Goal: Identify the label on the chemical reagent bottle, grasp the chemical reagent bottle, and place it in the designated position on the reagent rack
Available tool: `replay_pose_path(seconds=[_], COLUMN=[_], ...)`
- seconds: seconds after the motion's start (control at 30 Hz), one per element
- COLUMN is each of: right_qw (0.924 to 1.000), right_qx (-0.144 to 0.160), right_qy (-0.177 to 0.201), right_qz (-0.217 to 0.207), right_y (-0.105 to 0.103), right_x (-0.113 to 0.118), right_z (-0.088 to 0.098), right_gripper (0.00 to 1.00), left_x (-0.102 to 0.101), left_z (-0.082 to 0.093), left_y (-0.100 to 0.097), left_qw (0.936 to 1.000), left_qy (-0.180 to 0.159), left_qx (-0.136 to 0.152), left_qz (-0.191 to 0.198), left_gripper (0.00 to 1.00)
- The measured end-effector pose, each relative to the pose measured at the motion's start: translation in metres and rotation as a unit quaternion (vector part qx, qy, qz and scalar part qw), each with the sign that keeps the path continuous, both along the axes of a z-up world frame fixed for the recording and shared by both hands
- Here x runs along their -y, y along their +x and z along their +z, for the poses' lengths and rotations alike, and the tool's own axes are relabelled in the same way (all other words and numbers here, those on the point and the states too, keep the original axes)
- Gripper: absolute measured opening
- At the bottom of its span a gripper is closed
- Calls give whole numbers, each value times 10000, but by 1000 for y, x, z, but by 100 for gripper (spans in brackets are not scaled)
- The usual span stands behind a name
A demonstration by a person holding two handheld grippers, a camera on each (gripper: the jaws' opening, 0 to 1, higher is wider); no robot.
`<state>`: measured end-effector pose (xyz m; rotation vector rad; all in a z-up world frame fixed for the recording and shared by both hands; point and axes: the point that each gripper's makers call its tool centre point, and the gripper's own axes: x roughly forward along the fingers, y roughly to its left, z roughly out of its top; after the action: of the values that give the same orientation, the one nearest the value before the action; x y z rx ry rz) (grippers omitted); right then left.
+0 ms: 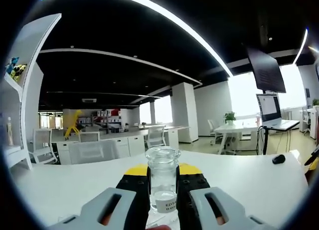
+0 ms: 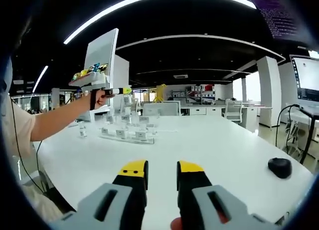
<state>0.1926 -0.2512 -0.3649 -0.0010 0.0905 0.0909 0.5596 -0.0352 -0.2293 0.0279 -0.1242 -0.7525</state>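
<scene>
Left gripper [image 1: 163, 187] has its jaws clamped on the reagent bottle [image 1: 163, 177], black pads with yellow tips pressed against both sides of the clear glass. Bottle stands upright between the jaws, wide round mouth above the tips, a white label [image 1: 164, 202] low on its front; the print reads partly as "ED1…", the rest too small to tell. It sits above the white table [image 1: 239, 180], and whether its base touches the surface is hidden by the jaws.

Right gripper [image 2: 162, 177] holds nothing, jaws parted by a narrow gap, hovering over bare tabletop. In the right gripper view the left gripper shows at far left, held in a hand [image 2: 101, 98] on an outstretched arm, lifted above the table near the reagent rack [image 2: 127, 132]. Rack is a clear tiered stand with small white labels along its front, well apart from the right gripper. One small bottle [image 2: 82, 129] stands on the table just left of the rack. A black mouse [image 2: 279, 166] lies at the right table edge.
</scene>
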Motion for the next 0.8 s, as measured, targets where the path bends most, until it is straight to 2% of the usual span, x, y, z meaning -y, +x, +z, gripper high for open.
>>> replay_pose_path(seconds=[0.3, 0.5, 0.8], right_qw=[10000, 9999, 9999], right_qx=[53, 63, 74], right_qy=[-80, -121, -92], right_qz=[-19, 3, -6], right_y=[0, 2, 1], right_x=[2, 1, 3], right_z=[4, 5, 4], right_gripper=[23, 22, 22], left_x=[8, 13, 12], left_z=[-7, -2, -5], left_y=[-2, -5, -3], left_qw=[9999, 9999, 9999], left_qy=[119, 32, 44], left_qx=[-27, 42, -9], left_qz=[-59, -118, -97], left_gripper=[18, 18, 18])
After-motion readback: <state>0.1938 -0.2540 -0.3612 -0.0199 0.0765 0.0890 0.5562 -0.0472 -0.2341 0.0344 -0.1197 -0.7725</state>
